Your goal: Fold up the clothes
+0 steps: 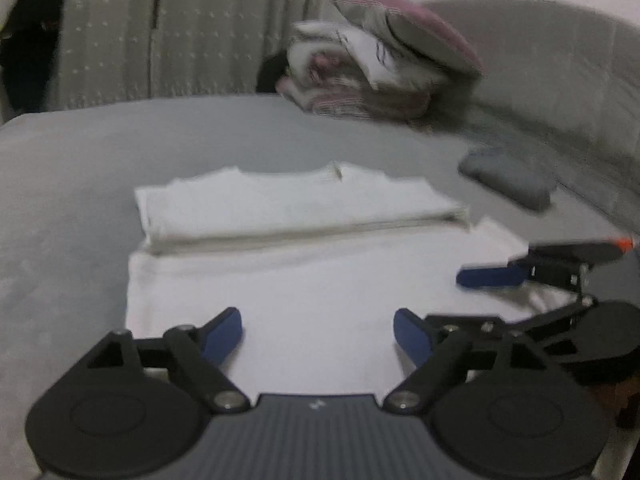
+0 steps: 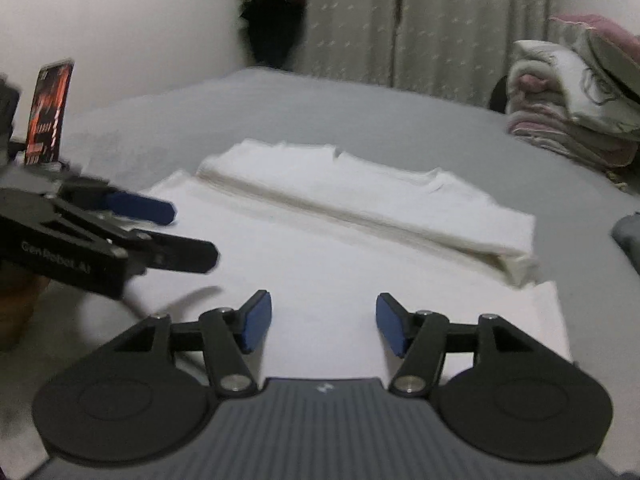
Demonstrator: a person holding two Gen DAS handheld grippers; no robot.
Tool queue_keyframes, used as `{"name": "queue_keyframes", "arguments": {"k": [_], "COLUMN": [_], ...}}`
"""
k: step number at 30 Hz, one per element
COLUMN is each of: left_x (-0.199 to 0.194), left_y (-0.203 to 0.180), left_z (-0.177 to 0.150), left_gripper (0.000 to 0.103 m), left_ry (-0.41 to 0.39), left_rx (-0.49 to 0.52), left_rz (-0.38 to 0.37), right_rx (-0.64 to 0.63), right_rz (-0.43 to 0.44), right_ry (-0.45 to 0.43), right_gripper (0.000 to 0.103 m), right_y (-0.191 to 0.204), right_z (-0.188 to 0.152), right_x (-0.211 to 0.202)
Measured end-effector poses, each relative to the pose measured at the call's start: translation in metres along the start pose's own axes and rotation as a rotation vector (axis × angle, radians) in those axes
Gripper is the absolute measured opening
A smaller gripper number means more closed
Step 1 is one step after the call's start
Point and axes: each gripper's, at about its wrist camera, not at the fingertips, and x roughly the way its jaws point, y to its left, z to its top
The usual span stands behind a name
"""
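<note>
Left wrist view: grey bed [image 1: 80, 168], then white garment [image 1: 312, 280] half-folded at frame centre, then left gripper [image 1: 318, 334] and right gripper [image 2: 323, 322], both wide open and empty — best pinching near-edge corners evenly, lifting together.

There is one white garment [image 1: 304, 280] lying partly folded in front of the two grippers, the left gripper [image 1: 318, 332] and the right gripper [image 2: 324, 322], each with jaws apart. Beyond them sit one pile of blankets [image 1: 372, 64], one small grey folded cloth [image 1: 508, 178] to the right, and one red-printed box [image 2: 50, 110] to the left.
</note>
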Motion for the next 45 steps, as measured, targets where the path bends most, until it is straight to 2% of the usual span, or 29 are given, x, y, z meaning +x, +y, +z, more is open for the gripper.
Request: {"name": "queue_keyframes", "arguments": {"k": [3, 9, 20, 23, 27, 33, 36, 41, 45], "left_x": [-0.003, -0.018, -0.052, -0.049, -0.034, -0.008, 0.005, 0.011, 0.006], "left_y": [0.006, 0.018, 0.049, 0.049, 0.04, 0.029, 0.029, 0.04, 0.043], "left_z": [-0.003, -0.012, -0.024, -0.015, -0.001, 0.014, 0.017, 0.016, 0.014], "left_gripper": [0.085, 0.085, 0.085, 0.086, 0.086, 0.086, 0.086, 0.086, 0.086], "left_ry": [0.014, 0.016, -0.006, -0.008, -0.014, -0.003, 0.011, 0.01, 0.001], "left_rx": [0.018, 0.048, 0.006, -0.023, -0.012, -0.024, -0.032, -0.055, -0.027], "left_rz": [-0.005, -0.015, -0.089, -0.093, -0.075, -0.056, -0.022, 0.006, 0.022], "right_rx": [0.016, 0.069, 0.168, 0.169, 0.15, 0.168, 0.174, 0.187, 0.218], "right_rz": [0.007, 0.015, 0.0, -0.009, -0.031, -0.041, -0.061, -0.103, -0.091], "right_ry": [0.006, 0.011, 0.009, -0.004, -0.02, -0.036, -0.02, 0.02, 0.012], "right_gripper": [0.068, 0.068, 0.068, 0.068, 0.068, 0.068, 0.068, 0.068, 0.069], "right_y": [-0.006, -0.029, -0.077, -0.075, -0.065, -0.052, -0.049, -0.053, -0.065], "right_z": [-0.001, -0.01, -0.032, -0.029, -0.015, 0.007, 0.015, 0.013, 0.008], "right_x": [0.001, -0.009, -0.039, -0.043, -0.036, -0.013, 0.002, 0.024, 0.019]}}
